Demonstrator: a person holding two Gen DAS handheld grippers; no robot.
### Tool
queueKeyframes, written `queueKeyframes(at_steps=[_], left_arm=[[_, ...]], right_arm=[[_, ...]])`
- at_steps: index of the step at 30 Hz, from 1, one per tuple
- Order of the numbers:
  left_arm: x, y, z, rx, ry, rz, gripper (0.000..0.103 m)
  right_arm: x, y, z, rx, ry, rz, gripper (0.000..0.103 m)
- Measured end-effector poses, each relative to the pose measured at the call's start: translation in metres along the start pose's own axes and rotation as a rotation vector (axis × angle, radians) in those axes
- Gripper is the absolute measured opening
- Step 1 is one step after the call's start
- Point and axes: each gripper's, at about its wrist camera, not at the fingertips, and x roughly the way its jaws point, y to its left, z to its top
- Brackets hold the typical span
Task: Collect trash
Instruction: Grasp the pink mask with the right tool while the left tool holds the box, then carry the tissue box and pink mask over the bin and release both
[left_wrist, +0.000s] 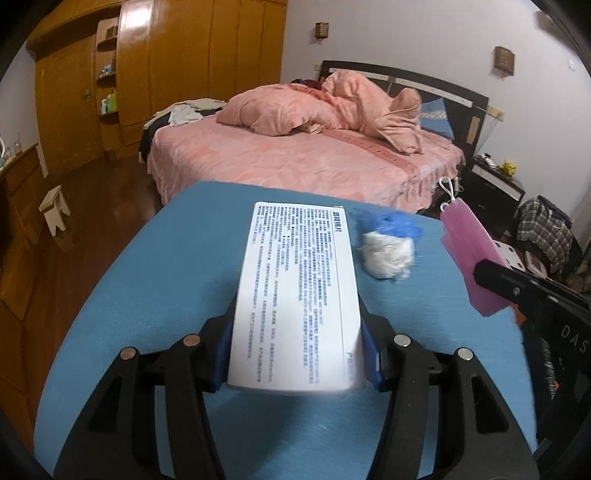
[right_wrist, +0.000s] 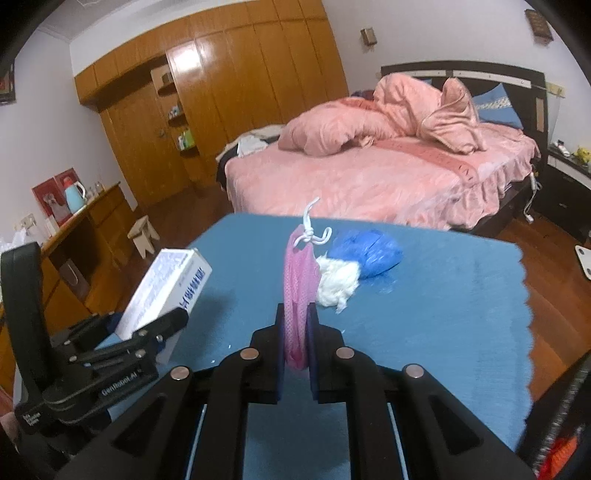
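Containers: 1 white box (left_wrist: 295, 295), printed with blue text, closed; its contents cannot be told. It is clamped at its near end between the pads of the left gripper (left_wrist: 295, 354), held above the blue cloth-covered table (left_wrist: 129, 295).

The right gripper (right_wrist: 295, 336) has its jaws clenched on 1 pink mesh piece (right_wrist: 299, 295), which stands upright between the pads, with a knotted white cord (right_wrist: 312, 232) at its top.

Count of items on the table: 1 white fluffy wad (left_wrist: 388, 258) and 1 crumpled blue plastic piece (left_wrist: 391, 223), the 2 touching one another, near the far right part of the cloth. Total trash items seen: 4, of which 2 are held and 2 lie on the table.

View differences: the left wrist view shows the box's printed broad face and the pink piece from the side, at the right, with the right gripper's finger over its lower end. The right wrist view shows the box's end and narrow side, tilted, in the left gripper at the left edge, plus a blue kettle (right_wrist: 74, 194) on a wooden sideboard (right_wrist: 103, 210). Both views show 1 bed (left_wrist: 295, 162) with pink bedding, 1 wooden wardrobe (left_wrist: 184, 66) and 1 small stool (left_wrist: 55, 208).
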Motion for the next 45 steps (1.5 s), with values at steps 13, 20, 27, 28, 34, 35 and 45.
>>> queueKeyframes(at_steps=[13, 20, 27, 28, 34, 35, 45], left_arm=[[-0.045, -0.089, 0.004, 0.081, -0.062, -0.138, 0.054], [-0.060, -0.139, -0.003, 0.131, -0.079, -0.211, 0.054], [-0.077, -0.193, -0.013, 0.191, -0.094, -0.288, 0.054], [-0.079, -0.198, -0.013, 0.198, -0.097, -0.297, 0.054], [-0.092, -0.243, -0.023, 0.252, -0.108, -0.376, 0.054], [-0.094, -0.249, -0.025, 0.260, -0.110, -0.387, 0.054], [-0.101, -0.307, -0.040, 0.341, -0.133, -0.501, 0.054]], right_arm=[[-0.088, -0.045, -0.007, 0.069, -0.088, -0.088, 0.010], [-0.133, -0.076, -0.019, 0.098, -0.119, -0.166, 0.010], [-0.176, -0.113, -0.039, 0.141, -0.143, -0.254, 0.010], [-0.183, -0.118, -0.042, 0.144, -0.147, -0.269, 0.010], [-0.217, -0.146, -0.058, 0.171, -0.167, -0.344, 0.010], [-0.221, -0.150, -0.059, 0.176, -0.171, -0.355, 0.010], [-0.262, -0.192, -0.086, 0.242, -0.184, -0.455, 0.010]])
